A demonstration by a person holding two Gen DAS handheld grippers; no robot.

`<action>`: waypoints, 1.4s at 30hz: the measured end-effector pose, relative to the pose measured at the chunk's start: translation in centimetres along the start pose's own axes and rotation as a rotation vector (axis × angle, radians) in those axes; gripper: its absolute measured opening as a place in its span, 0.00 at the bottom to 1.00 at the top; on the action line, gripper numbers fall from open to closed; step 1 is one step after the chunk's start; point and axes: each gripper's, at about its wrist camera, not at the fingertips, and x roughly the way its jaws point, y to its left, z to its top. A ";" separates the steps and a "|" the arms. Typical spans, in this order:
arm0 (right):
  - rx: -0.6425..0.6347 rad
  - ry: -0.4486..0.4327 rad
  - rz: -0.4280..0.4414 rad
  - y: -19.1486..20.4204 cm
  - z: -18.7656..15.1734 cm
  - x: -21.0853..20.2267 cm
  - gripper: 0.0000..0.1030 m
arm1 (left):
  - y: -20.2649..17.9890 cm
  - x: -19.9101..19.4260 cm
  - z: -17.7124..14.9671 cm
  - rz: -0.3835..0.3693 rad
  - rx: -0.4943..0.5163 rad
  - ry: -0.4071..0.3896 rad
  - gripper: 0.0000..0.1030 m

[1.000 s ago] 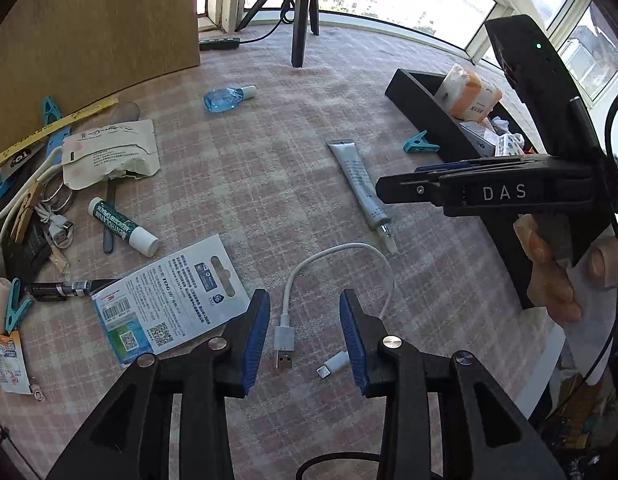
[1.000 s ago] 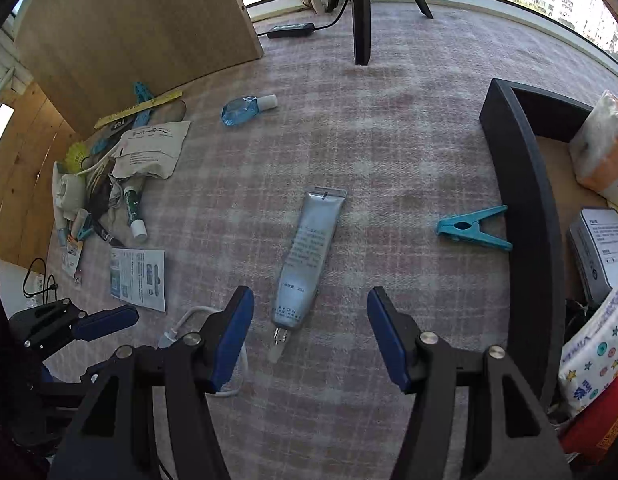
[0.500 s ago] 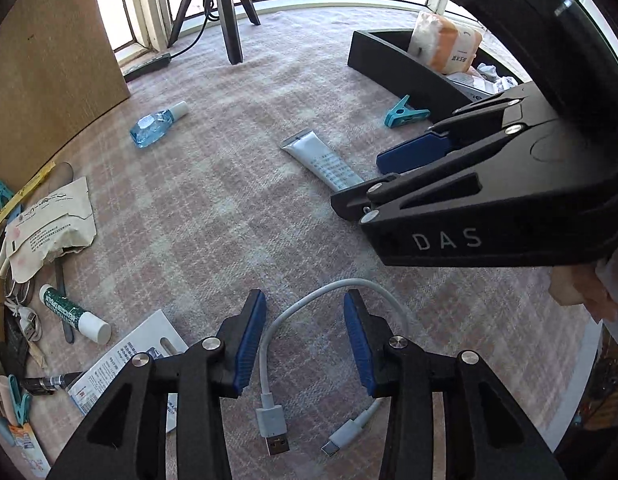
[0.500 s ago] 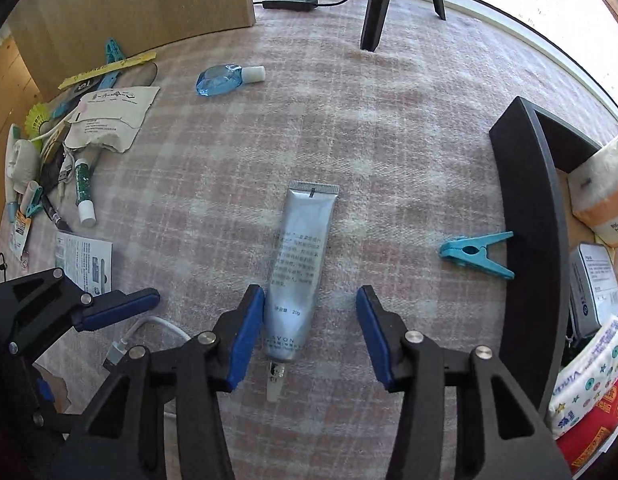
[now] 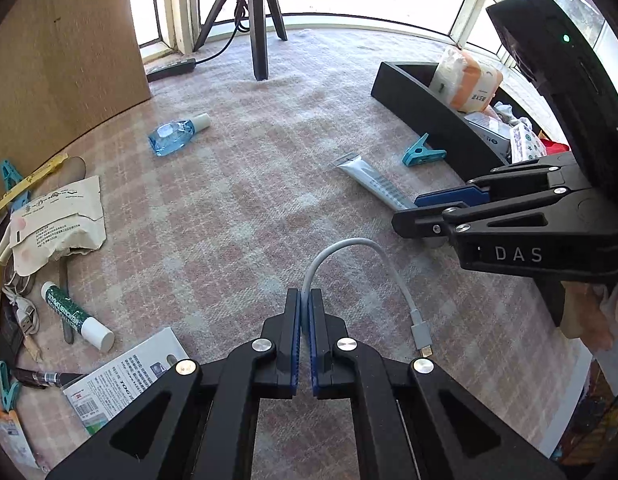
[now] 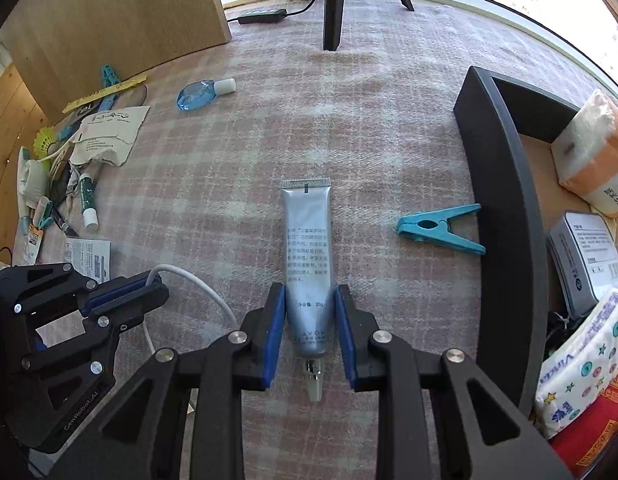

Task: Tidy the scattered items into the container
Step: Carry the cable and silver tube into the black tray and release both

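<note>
Left wrist view takes in the pink checked cloth that covers the whole work surface, with the black container at its far right edge, already holding tissue packs and small boxes. Scattered items lie well apart from it: a torn paper packet, a printed card, a blue bottle and a glue stick among the clutter on the left. Nearer the container, a teal clothes peg rests just beside its wall.

Two pickups are in hand at once. The right gripper straddles the silver tube near its nozzle end; the blue pads press against both sides, so it looks pinched, though the tube lies flat on the cloth. The left gripper has its pads pressed together on one leg of the white USB cable, whose loop arches ahead and whose other plug rests on the cloth to the right.

By my judgement the grasp step is just complete. Next comes a lift of both, then a carry rightward over the container wall, keeping the cable's loose end from snagging the right tool.
</note>
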 end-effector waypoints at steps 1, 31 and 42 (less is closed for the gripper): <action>0.010 -0.006 0.009 -0.2 0.0 -0.3 0.24 | -0.3 -0.4 0.1 -0.002 0.002 -0.009 0.03; 0.367 -0.309 -0.147 -18.5 -3.8 -17.7 0.24 | -14.2 -6.1 13.1 -0.197 0.193 -0.186 0.03; 0.488 -0.320 -0.211 -24.0 -7.0 -19.7 0.49 | -21.0 -5.8 17.1 -0.222 0.244 -0.184 0.36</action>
